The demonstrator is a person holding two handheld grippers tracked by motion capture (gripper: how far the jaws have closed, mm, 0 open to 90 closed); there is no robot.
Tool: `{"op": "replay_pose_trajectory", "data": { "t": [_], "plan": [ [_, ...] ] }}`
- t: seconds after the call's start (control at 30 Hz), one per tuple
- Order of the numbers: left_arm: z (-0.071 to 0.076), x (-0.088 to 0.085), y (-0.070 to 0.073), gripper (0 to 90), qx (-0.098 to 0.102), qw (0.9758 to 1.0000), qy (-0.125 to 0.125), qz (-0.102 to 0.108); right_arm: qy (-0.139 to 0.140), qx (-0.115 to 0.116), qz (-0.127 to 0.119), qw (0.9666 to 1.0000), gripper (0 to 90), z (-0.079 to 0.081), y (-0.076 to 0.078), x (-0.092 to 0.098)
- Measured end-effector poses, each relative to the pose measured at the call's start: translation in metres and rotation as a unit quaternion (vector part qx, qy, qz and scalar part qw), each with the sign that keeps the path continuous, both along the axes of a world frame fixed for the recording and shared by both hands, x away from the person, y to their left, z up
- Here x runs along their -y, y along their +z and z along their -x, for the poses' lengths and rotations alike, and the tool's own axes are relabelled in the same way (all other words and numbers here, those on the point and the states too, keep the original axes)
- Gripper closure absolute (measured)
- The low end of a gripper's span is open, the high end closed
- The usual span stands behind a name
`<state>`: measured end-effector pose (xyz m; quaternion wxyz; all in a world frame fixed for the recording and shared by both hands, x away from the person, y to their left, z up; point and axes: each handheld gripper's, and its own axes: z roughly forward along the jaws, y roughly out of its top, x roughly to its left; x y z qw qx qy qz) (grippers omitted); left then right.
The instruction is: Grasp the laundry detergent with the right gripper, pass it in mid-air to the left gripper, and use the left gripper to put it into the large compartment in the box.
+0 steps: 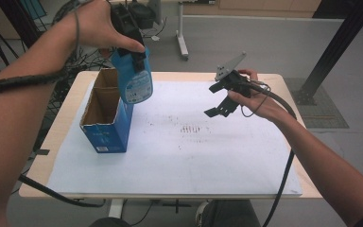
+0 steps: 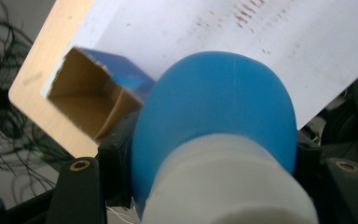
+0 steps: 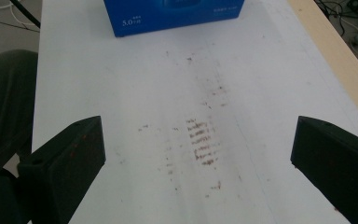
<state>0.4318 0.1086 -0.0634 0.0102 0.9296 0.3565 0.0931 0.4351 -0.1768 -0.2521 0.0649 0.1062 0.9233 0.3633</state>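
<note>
While my left tongs clamp the blue bottle by its neck, I've got it hanging in the air above the open cardboard box, base down, just over the box's right-hand wall. In the left gripper view the bottle bulges out between the jaws, white cap nearest the camera, and the brown mouth of the box sits below and to one side. I'd call this the carrying step, with the bottle either coming out of the box or going in; I can't tell which from here.

My right tongs hang wide open over the white mat, nothing between the jaws, well apart from the box. If the bottle is going in, I'd need to shift it over the opening and keep it upright so the base clears the cardboard rim. That thin wall is the snag: clip it and the box could tip or slide. The counter is otherwise bare, bar some reddish-brown smudges on the mat.
</note>
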Motion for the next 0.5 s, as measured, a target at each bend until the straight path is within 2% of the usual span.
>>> {"op": "replay_pose_trajectory", "data": {
  "t": [0.1, 0.17, 0.27, 0.3, 0.33, 0.37, 0.4, 0.43, 0.47, 0.5],
  "plan": [
    [-0.003, -0.011, 0.01, 36.4, 0.003, 0.9988, 0.048, 0.01, -0.009, -0.005, 0.014, 0.9998, 3.1, 0.0, 0.004, 0.011],
    [-0.004, -0.018, 0.017, 36.4, 0.011, 0.9971, 0.074, 0.012, -0.011, -0.003, 0.016, 0.9998, 3.1, 0.0, 0.005, 0.014],
    [-0.005, -0.029, 0.027, 36.4, 0.019, 0.9933, 0.113, 0.015, -0.019, -0.007, 0.024, 0.9995, 3.1, 0.0, 0.009, 0.023],
    [-0.005, -0.033, 0.03, 36.4, 0.02, 0.9915, 0.128, 0.017, -0.02, -0.008, 0.024, 0.9995, 3.1, 0.0, 0.01, 0.025],
    [-0.005, -0.037, 0.034, 36.4, 0.025, 0.9884, 0.148, 0.023, -0.02, -0.008, 0.024, 0.9995, 3.1, 0.0, 0.01, 0.025],
    [-0.006, -0.044, 0.04, 36.4, 0.03, 0.9831, 0.178, 0.032, -0.021, -0.009, 0.029, 0.9993, 3.4, 0.0, 0.012, 0.028],
    [-0.006, -0.044, 0.04, 36.4, 0.03, 0.9831, 0.178, 0.032, -0.024, -0.009, 0.03, 0.9992, 3.3, 0.0, 0.012, 0.029],
    [-0.007, -0.05, 0.045, 36.4, 0.038, 0.9774, 0.205, 0.035, -0.026, -0.01, 0.032, 0.9991, 3.4, 0.001, 0.013, 0.031],
    [-0.007, -0.05, 0.045, 36.4, 0.038, 0.9774, 0.205, 0.035, -0.025, -0.009, 0.035, 0.999, 3.4, 0.001, 0.014, 0.032],
    [-0.007, -0.053, 0.048, 36.4, 0.041, 0.9746, 0.217, 0.035, -0.026, -0.009, 0.038, 0.9989, 3.4, 0.001, 0.014, 0.033]
  ]
}}
